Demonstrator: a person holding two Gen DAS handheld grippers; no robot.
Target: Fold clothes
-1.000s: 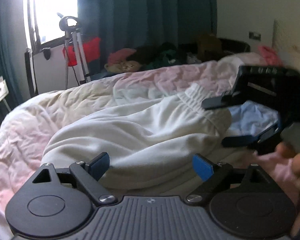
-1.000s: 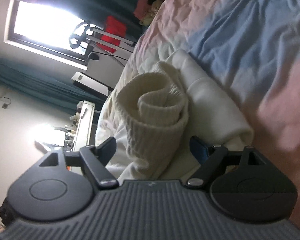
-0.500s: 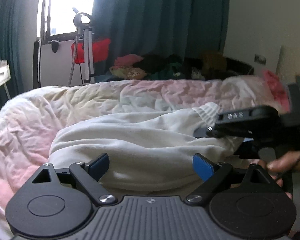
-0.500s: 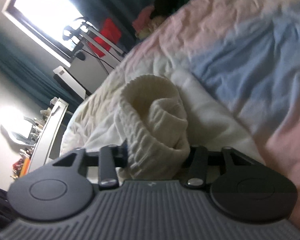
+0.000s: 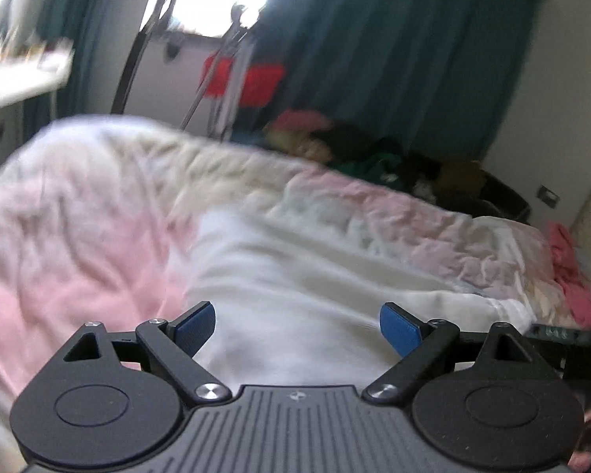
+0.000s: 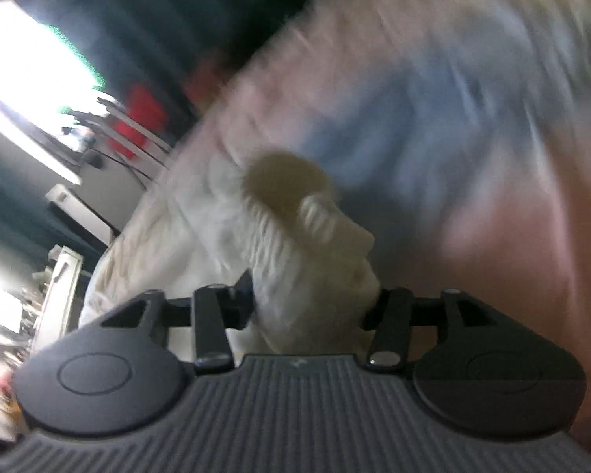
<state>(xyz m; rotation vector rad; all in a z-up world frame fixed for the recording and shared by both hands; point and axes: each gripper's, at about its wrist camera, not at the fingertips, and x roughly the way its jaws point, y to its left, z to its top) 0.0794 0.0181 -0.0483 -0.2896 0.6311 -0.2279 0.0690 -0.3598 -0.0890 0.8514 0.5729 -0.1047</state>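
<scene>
Right tongs stay clamped on ribbed cuff; left tongs remain spread.

Motion blur smears my bed and the white garment; its cuff hides the fingertips of my right hand-held gripper.

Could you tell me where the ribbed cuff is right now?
In the right wrist view, the ribbed cuff sits centre frame, clamped in the right gripper.

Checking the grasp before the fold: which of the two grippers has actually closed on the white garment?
The right gripper: it pinches the ribbed cuff. The left gripper is open above the white garment.
</scene>
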